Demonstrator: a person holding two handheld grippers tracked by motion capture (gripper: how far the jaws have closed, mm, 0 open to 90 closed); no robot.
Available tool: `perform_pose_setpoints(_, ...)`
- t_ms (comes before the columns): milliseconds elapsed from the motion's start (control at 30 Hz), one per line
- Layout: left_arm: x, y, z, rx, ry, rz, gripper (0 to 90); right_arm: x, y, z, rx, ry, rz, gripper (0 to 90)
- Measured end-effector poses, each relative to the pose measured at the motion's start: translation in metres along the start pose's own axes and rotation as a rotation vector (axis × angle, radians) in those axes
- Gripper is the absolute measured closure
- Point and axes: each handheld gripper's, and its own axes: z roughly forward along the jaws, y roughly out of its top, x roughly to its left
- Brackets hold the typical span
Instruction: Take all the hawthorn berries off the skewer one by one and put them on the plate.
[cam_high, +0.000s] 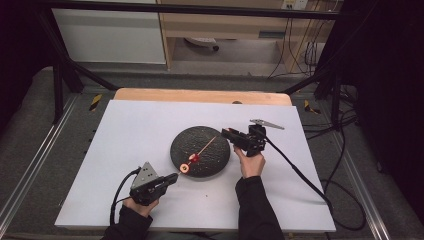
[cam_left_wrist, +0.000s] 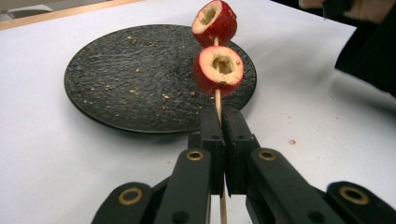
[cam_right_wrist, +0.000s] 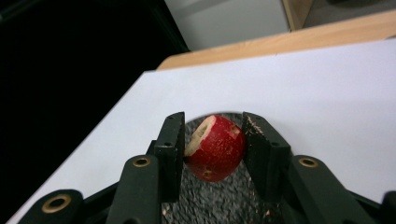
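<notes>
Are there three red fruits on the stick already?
No, the stick carries two red fruit pieces, and a third piece sits in the right gripper.

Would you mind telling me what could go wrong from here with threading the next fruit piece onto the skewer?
The thin skewer is clamped only near its base by the left gripper, so pushing may bend or swivel it. The red fruit piece in the right gripper looks round and could squeeze out over the black plate.

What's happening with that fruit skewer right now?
Left gripper shut on skewer, two red fruit pieces threaded. Right gripper holds third piece above plate. Nothing in the way.
</notes>
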Motion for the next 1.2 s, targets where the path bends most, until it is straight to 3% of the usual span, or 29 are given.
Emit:
perform_pose_setpoints(200,0.007,-0.001,-0.001,-0.004,0.002,-0.031,88.2,0.0,-0.023,0.02,0.076,0.002,-0.013,61.2)
perform_pose_setpoints(433,0.008,-0.002,0.0,0.002,0.004,-0.035,88.2,-0.002,-0.046,0.036,0.158,-0.013,-0.032,61.1)
perform_pose_setpoints(767,0.008,-0.002,0.001,0.005,0.006,-0.036,88.2,-0.004,-0.058,0.043,0.21,-0.034,-0.068,60.3)
perform_pose_setpoints(967,0.007,-0.002,0.0,0.007,0.004,-0.035,88.2,-0.003,-0.055,0.039,0.205,-0.043,-0.085,51.0)
perform_pose_setpoints(1200,0.007,-0.002,0.0,0.005,0.002,-0.036,88.2,0.007,-0.045,0.022,0.169,-0.031,-0.119,30.4)
